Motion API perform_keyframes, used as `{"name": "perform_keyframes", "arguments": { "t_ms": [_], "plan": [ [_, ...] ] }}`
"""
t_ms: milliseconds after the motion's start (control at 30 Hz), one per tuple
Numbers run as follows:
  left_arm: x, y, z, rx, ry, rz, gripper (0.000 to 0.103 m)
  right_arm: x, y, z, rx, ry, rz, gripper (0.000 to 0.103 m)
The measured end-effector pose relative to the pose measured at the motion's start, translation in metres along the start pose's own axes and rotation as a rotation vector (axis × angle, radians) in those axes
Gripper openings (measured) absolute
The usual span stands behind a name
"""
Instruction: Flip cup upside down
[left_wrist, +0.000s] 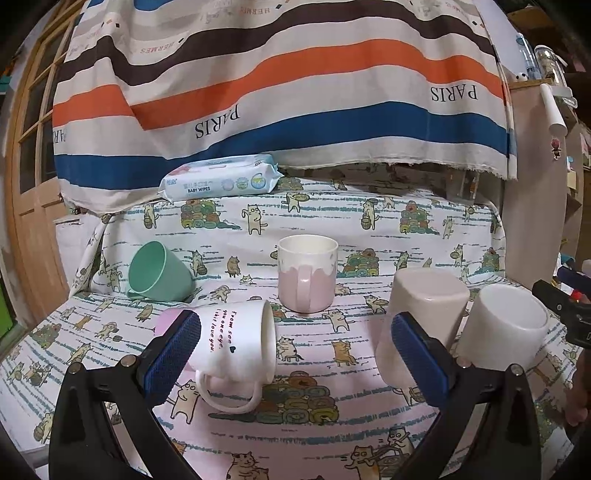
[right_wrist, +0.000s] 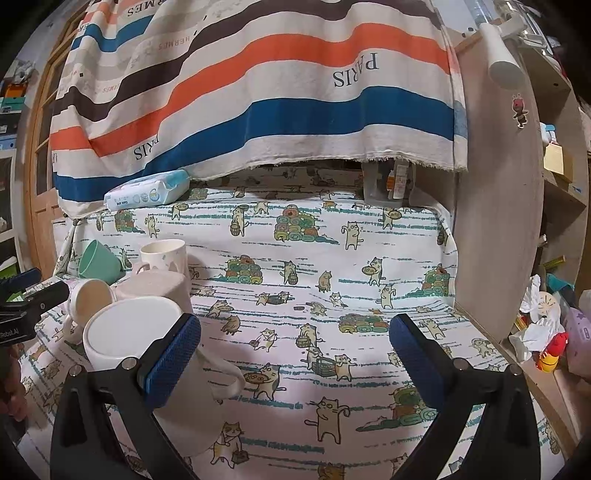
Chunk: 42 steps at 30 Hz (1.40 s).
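The lettered white mug lies on its side on the cat-print cloth, mouth toward the right, just beside your left gripper's left finger. Both your left gripper and your right gripper are spread wide, holding nothing.

A cat-print cloth covers the table, bearing five mugs and a baby-wipes pack.

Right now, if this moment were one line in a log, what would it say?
left gripper: open, empty | right gripper: open, empty | lettered mug: on its side | pink mug: upright | white cup: upside down
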<state>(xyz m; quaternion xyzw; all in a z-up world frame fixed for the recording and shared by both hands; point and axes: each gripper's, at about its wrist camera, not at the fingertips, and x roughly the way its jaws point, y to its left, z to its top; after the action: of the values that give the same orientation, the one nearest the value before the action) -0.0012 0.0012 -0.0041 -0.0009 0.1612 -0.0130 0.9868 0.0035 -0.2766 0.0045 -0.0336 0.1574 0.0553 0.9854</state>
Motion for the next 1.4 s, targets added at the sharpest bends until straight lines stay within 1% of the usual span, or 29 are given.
{"name": "perform_keyframes", "arguments": {
  "t_ms": [200,400,533,633,733,1400],
  "plan": [
    [0.0023,0.0037,0.0002,-0.019,0.011,0.031,0.103,-0.0001,0.0004,-0.0002,0.000,0.001,-0.001,0.103],
    [-0.0022,0.0018,-0.0002,-0.008,-0.010,0.036,0.103,-0.0001,0.0005,-0.0004,0.000,0.001,-0.002,0.103],
    [-0.0002,0.0031,0.0002,-0.014,0.001,0.041,0.103,0.0000,0.0003,-0.0006,0.000,0.001,-0.002,0.103],
    [0.0007,0.0029,0.0003,-0.012,0.009,0.035,0.103,-0.0002,0.0001,-0.0007,0.001,0.001,-0.001,0.103],
    [-0.0014,0.0015,0.0001,-0.002,0.000,0.037,0.103,-0.0002,0.0003,-0.0008,0.000,0.001,-0.001,0.103],
    [0.0007,0.0035,0.0003,-0.012,0.008,0.039,0.103,-0.0002,0.0004,-0.0009,0.001,0.001,-0.004,0.103]
  ]
}}
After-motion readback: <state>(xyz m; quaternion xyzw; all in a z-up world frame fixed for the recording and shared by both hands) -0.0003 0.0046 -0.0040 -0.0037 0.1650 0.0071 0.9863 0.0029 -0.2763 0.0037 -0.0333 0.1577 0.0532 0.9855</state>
